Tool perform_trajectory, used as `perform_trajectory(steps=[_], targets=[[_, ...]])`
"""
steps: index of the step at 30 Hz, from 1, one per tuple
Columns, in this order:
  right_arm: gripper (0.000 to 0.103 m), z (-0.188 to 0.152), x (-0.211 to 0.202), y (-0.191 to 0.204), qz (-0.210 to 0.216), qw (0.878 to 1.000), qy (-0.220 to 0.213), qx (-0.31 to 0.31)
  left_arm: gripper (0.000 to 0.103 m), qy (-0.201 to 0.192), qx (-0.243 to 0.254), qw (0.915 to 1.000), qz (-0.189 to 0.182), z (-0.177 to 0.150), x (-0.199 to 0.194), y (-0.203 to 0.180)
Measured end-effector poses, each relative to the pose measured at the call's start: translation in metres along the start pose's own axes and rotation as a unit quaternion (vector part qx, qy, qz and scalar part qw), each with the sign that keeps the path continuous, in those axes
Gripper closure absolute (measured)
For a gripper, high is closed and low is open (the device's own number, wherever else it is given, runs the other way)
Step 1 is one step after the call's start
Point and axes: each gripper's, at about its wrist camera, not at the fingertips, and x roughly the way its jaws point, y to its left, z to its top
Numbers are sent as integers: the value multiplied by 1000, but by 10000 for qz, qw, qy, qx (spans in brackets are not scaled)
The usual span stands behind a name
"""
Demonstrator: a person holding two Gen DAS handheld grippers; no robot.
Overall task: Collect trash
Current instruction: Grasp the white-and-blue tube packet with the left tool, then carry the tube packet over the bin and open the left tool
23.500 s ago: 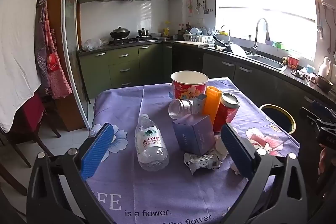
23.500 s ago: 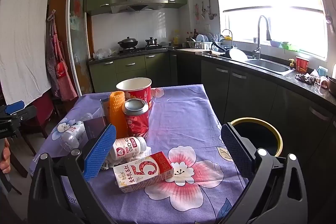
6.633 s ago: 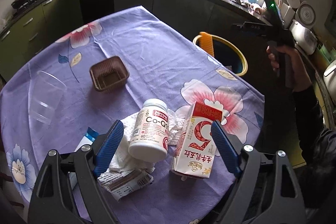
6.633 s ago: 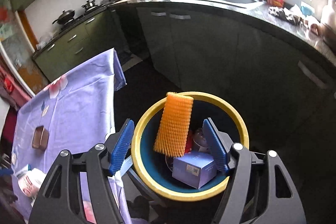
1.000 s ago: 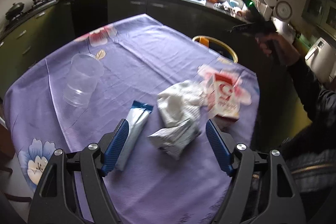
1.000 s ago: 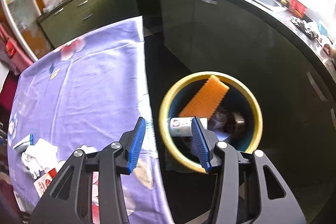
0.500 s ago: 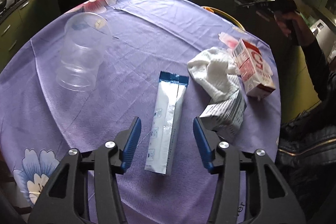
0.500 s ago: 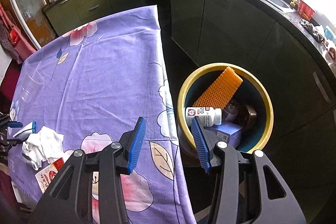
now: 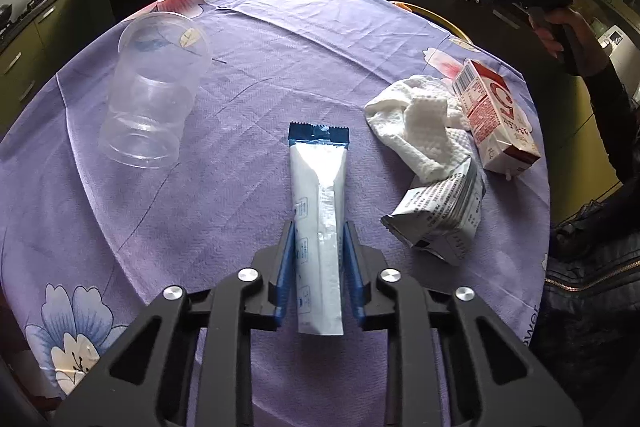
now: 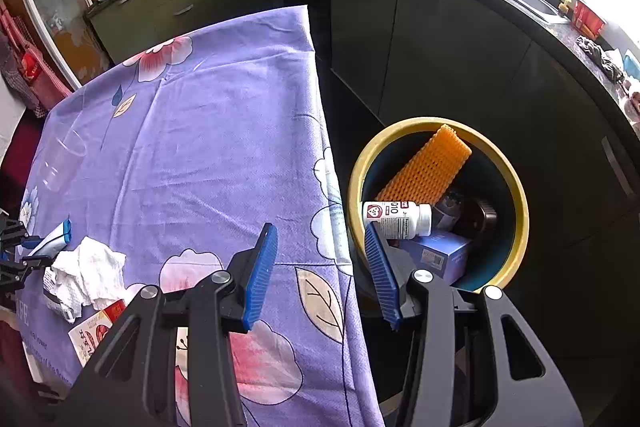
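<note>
Now left gripper point(image 9: 319, 229) fingers clamp white sachet point(image 9: 319, 203) lengthwise, blue end pointing away; right gripper point(image 10: 320, 239) fingers apart, empty.

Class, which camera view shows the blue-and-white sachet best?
The left wrist view: the sachet lies full length, centred, between the left tongs. The right wrist view shows only its blue end at the far left edge.
</note>
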Motion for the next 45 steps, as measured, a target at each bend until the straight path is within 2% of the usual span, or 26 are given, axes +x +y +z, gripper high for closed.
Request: perform_trajectory(steps=[7, 12, 18, 22, 28, 34, 38, 40, 42, 44, 45], targets=[[57, -4, -3, -7, 67, 9999, -76, 65, 82, -167, -100, 9995, 262, 2, -19, -5], [57, -9, -5, -17, 145, 9997, -125, 153, 82, -353, -140, 9982, 457, 17, -42, -12], [57, -22, -13, -39, 162, 9989, -275, 348, 82, -433, 112, 9974, 560, 51, -56, -42], [57, -35, -19, -65, 59, 9980, -386, 501, 82, -440, 381, 9977, 357, 89, -49, -72], [57, -58, -28, -113, -257, 9952, -560, 755, 82, -370, 1060, 9935, -168, 167, -6, -132], [57, -77, -32, -158, -347, 9918, -567, 1090, 82, -260, 1727, 9815, -788, 252, 63, -198], [57, -87, -33, -177, -367, 9895, -567, 1277, 82, -204, 2005, 9752, -909, 300, 113, -228], [56, -90, -33, -184, -389, 9888, -545, 1336, 81, -141, 2003, 9749, -957, 318, 137, -237], [53, -92, -33, -186, -412, 9884, -529, 1365, 77, -62, 1937, 9765, -939, 338, 164, -242], [52, -93, -33, -187, -435, 9882, -513, 1375, 58, 44, 1792, 9802, -843, 352, 186, -240], [51, -94, -33, -187, -448, 9884, -499, 1361, 55, 48, 1678, 9822, -843, 355, 191, -237]])
